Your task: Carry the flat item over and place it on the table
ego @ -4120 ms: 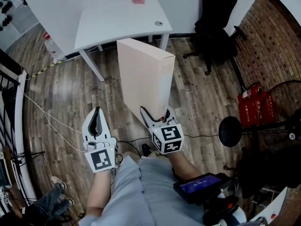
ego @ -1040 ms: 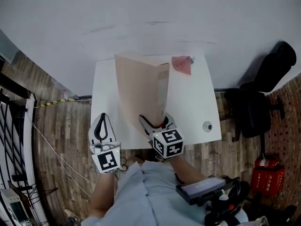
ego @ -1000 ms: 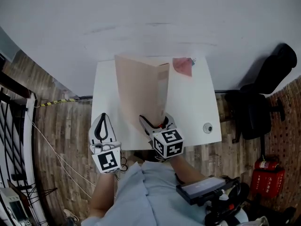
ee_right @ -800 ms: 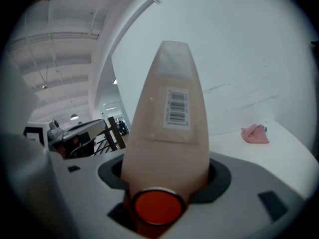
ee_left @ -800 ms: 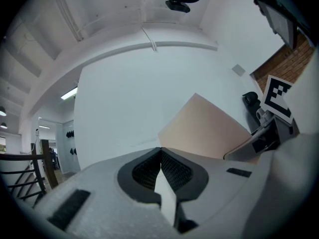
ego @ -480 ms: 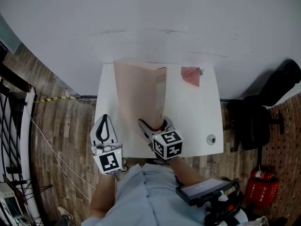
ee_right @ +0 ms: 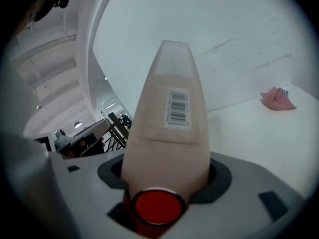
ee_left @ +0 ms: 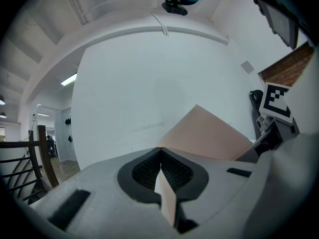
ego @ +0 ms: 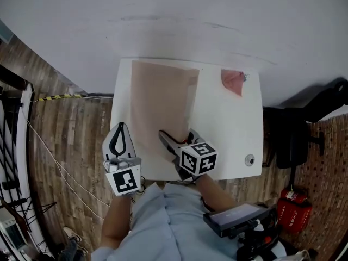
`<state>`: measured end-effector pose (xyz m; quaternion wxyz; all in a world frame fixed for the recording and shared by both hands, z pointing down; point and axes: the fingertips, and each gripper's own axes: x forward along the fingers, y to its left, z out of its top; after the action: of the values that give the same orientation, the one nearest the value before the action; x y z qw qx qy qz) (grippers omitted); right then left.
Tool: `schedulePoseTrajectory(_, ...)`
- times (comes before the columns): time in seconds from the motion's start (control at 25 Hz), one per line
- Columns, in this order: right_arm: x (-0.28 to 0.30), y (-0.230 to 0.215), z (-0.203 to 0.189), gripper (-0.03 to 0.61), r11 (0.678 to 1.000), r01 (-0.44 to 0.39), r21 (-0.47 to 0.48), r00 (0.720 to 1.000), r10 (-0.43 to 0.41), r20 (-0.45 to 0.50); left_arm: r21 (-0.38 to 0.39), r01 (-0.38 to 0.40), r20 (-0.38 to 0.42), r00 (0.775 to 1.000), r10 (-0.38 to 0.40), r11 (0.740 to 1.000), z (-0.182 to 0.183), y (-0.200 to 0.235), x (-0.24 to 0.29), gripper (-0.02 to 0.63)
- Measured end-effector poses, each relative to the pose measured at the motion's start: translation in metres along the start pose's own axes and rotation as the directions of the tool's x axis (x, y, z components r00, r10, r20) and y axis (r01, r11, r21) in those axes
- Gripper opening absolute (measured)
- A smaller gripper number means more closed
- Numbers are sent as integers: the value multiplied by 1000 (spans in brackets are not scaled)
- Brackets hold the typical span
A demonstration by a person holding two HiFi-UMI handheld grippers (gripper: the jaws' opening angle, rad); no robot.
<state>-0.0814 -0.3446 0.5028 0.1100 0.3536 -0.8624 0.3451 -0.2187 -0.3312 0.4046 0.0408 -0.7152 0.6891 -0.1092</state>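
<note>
A flat tan cardboard box point(ego: 160, 99) hangs tilted over the white table point(ego: 234, 129), its far end near the wall. My right gripper point(ego: 175, 137) is shut on the box's near end. In the right gripper view the box point(ee_right: 172, 128) runs out from between the jaws point(ee_right: 167, 168), with a barcode label on it. My left gripper point(ego: 120, 126) is shut with nothing in it, just left of the box and apart from it. In the left gripper view the jaws point(ee_left: 160, 163) meet, and the box point(ee_left: 207, 136) rises to the right.
A pink cloth point(ego: 232, 81) lies at the table's far right corner, and a round grommet point(ego: 249, 159) sits near its right front edge. A black chair point(ego: 296, 135) and a red can point(ego: 293, 213) stand to the right. A dark railing point(ego: 13, 124) runs along the left.
Both grippers have moved forward over the table and come down. The box has tipped lower, so it now lies flatter over the tabletop. The right grip is unchanged.
</note>
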Motion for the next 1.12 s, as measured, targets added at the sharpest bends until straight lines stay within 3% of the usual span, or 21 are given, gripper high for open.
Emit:
schedulePoseTrajectory(0.36, 30, -11, 0, 313, 988, -38, 147, 993, 53, -103, -25, 40, -38, 998, -40, 999, -25, 13, 31, 9)
schedulePoseTrajectory(0.68, 45, -29, -5, 324, 953, -30, 303, 982, 84, -167, -39, 61, -60, 996, -63, 997, -35, 17, 48, 9)
schedulePoseTrajectory(1.12, 58, -42, -15, 338, 926, -15, 378, 969, 106, -222, -55, 78, -84, 993, -82, 995, -47, 20, 65, 9)
